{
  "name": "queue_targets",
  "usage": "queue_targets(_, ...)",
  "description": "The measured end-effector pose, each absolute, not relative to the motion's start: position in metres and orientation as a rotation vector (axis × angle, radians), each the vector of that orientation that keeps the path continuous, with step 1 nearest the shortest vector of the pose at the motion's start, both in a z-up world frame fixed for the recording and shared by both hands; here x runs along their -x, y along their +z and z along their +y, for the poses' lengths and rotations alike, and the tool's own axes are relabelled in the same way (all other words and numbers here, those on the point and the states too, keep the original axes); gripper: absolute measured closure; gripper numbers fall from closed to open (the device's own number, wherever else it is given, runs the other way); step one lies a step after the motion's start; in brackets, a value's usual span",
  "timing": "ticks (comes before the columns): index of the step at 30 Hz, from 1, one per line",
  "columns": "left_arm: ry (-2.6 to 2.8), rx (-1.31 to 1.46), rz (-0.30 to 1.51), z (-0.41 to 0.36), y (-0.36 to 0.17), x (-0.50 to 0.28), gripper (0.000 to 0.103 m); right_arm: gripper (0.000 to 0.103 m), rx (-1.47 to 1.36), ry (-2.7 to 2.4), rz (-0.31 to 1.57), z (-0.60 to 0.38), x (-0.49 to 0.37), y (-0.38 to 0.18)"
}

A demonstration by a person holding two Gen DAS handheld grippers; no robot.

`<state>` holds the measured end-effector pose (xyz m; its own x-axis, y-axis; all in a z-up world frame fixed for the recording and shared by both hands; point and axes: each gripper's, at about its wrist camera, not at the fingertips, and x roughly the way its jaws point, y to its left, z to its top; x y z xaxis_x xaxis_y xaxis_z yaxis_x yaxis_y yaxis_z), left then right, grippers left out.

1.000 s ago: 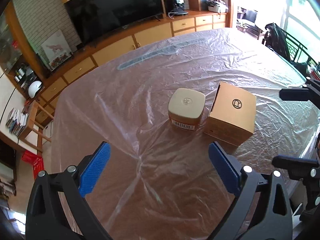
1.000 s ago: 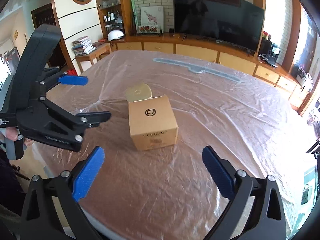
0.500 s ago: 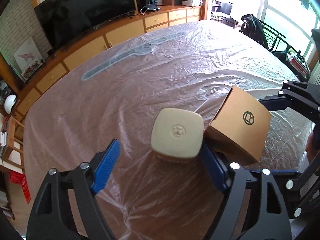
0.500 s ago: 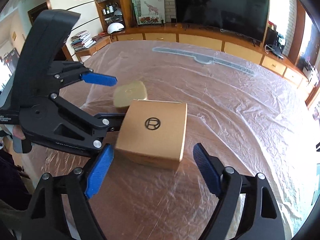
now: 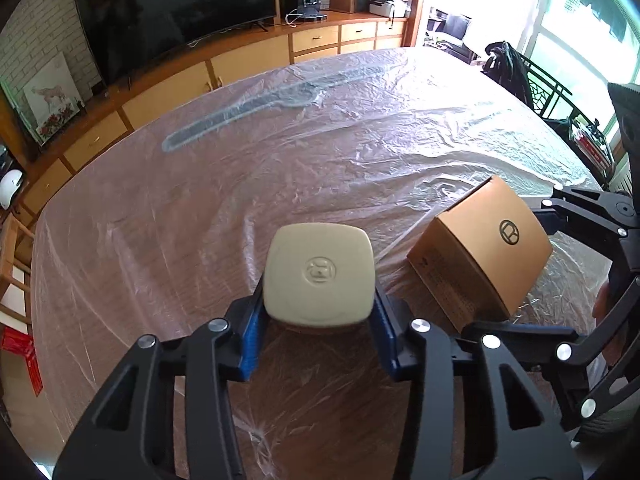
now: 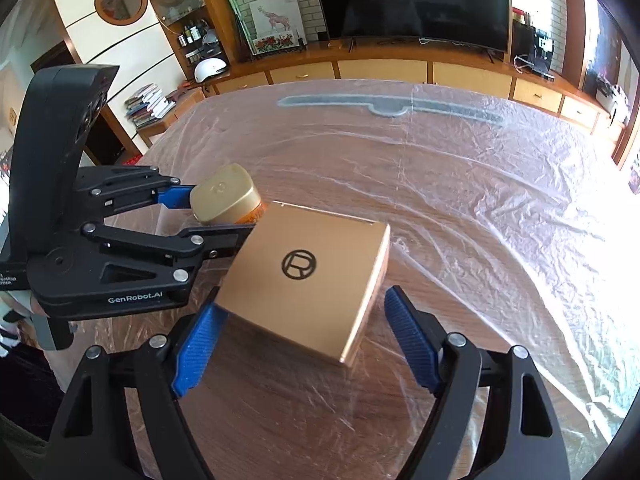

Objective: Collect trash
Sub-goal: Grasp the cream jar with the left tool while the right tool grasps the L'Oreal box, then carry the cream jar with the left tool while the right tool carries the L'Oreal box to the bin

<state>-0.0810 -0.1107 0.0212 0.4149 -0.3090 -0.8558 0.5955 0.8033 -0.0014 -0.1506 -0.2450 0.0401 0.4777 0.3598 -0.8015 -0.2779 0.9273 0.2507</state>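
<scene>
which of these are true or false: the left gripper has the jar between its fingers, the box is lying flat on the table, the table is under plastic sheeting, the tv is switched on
1. The left gripper has the jar between its fingers: true; its jaws are closing on it.
2. The cardboard box lies flat: false, it is tilted between the right gripper's fingers.
3. Plastic sheeting covers the table: true.
4. The TV is on: false, its screen is dark.
</scene>
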Motion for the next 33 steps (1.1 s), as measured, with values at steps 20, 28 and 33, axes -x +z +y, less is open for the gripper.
queue_targets(20, -0.558, -0.22, 0.97, -0.09, 0.041, 0.097, 0.056, 0.034, -0.341, 0.426, 1.022, -0.268, 0.153, 0.054)
queue_targets(28, -0.534, -0.193, 0.963, -0.089, 0.049, 0.111, 0.056, 0.034, -0.333, 0.436, 1.01, -0.269, 0.166, 0.066)
queue_targets(33, -0.513, -0.181, 0.959, -0.091, 0.053, 0.125, 0.056, 0.035, -0.326, 0.444, 1.005, -0.271, 0.173, 0.072)
